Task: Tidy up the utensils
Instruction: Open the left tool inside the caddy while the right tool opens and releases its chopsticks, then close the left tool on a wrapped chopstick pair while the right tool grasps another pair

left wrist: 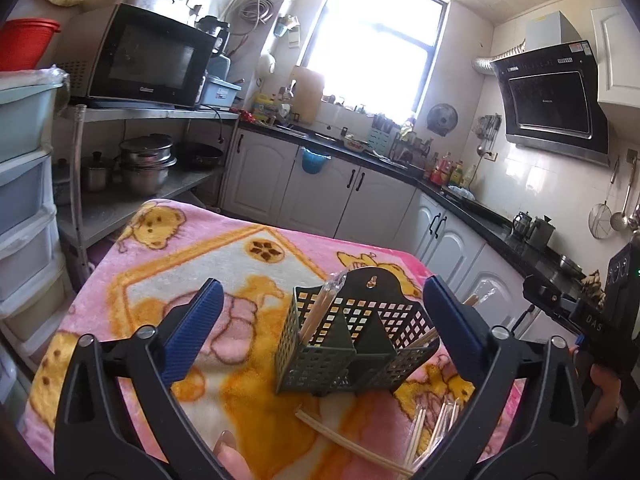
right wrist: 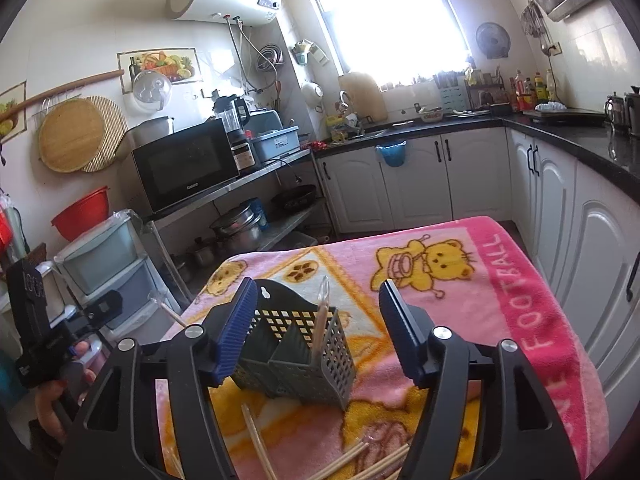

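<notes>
A dark green perforated utensil holder (left wrist: 352, 344) with several compartments stands on the pink blanket-covered table (left wrist: 168, 264); it also shows in the right wrist view (right wrist: 296, 352). One wrapped pair of chopsticks (left wrist: 320, 308) stands in its left compartment, seen too in the right wrist view (right wrist: 320, 320). Loose chopsticks (left wrist: 352, 444) lie on the blanket in front of the holder, also in the right wrist view (right wrist: 360, 456). My left gripper (left wrist: 324, 320) is open and empty, jaws either side of the holder. My right gripper (right wrist: 316, 328) is open and empty above the holder.
A metal shelf rack with a microwave (left wrist: 148, 60) and pots (left wrist: 148, 164) stands left of the table. Plastic drawers (left wrist: 24, 184) stand at the far left. White cabinets with a black counter (right wrist: 560, 132) run behind and to the right.
</notes>
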`<state>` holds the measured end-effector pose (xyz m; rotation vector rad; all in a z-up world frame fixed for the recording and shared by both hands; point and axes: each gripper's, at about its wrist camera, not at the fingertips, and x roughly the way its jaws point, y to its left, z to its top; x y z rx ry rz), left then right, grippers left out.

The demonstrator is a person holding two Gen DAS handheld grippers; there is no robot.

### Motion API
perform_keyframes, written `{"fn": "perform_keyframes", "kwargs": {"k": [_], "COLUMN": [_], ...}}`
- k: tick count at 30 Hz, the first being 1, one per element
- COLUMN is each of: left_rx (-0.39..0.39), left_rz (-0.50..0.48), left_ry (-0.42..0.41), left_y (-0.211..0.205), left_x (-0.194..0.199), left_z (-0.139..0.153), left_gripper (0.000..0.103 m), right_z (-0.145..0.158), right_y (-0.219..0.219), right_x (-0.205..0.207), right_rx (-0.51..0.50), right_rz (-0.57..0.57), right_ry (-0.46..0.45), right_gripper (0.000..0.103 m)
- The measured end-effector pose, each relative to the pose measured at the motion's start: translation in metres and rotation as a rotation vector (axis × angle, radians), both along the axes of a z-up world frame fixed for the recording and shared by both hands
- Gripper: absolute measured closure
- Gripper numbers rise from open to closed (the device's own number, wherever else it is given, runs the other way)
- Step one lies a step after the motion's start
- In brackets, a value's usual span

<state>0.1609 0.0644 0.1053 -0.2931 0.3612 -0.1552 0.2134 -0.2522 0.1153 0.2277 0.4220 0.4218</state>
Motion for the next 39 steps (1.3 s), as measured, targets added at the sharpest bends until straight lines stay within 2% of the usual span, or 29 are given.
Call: {"fn": "perform_keyframes", "kwargs": {"k": [6,21,39], "left_rx": [-0.011,-0.016,-0.009], "left_rz": [0.025,0.021,0.026], "left_ry": [0.006,0.05,0.141], "left_y": [0.004,0.0,0.004], "left_x": [-0.011,-0.027,-0.033], "left_z": [-0.006,-0.025,-0.057], "left_gripper": [0.011,0.011,0.011], "right_z": [-0.006,-0.025,-0.058], "right_y": [0.0,0.008,0.019], "right_x": [-0.012,-0.035,-0.057], "right_rx": [-0.024,-0.061,-0.122], "right_rz": [-0.007,0.03,0.076], "right_ry": [-0.004,0.027,0.1], "right_gripper": [0.035,0.035,0.035]}}
